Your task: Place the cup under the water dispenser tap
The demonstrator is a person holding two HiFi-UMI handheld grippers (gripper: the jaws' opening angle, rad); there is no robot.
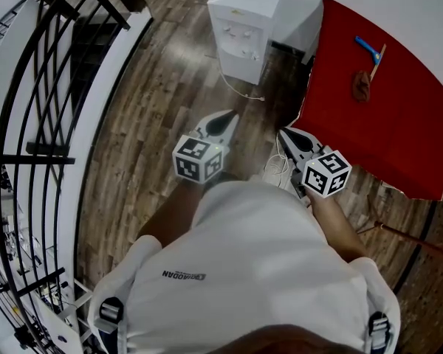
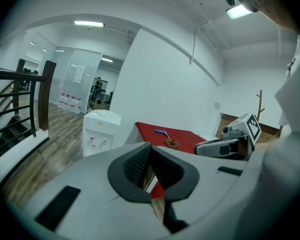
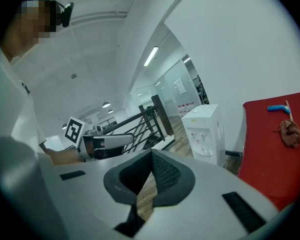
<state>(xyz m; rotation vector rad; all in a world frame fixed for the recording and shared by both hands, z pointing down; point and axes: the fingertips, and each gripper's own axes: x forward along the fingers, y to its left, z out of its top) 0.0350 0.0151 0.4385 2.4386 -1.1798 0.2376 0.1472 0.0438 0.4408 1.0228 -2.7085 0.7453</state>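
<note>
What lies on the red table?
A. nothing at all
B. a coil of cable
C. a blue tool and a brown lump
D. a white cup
C: in the head view a blue tool and a brown lump lie side by side on the red table, and nothing else shows on it.

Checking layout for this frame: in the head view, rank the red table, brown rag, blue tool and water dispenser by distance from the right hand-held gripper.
From the right hand-held gripper:
1. Red table, to its right.
2. Brown rag, on the table's far half.
3. Blue tool, beyond the rag, and water dispenser, ahead-left: too close to call.
</note>
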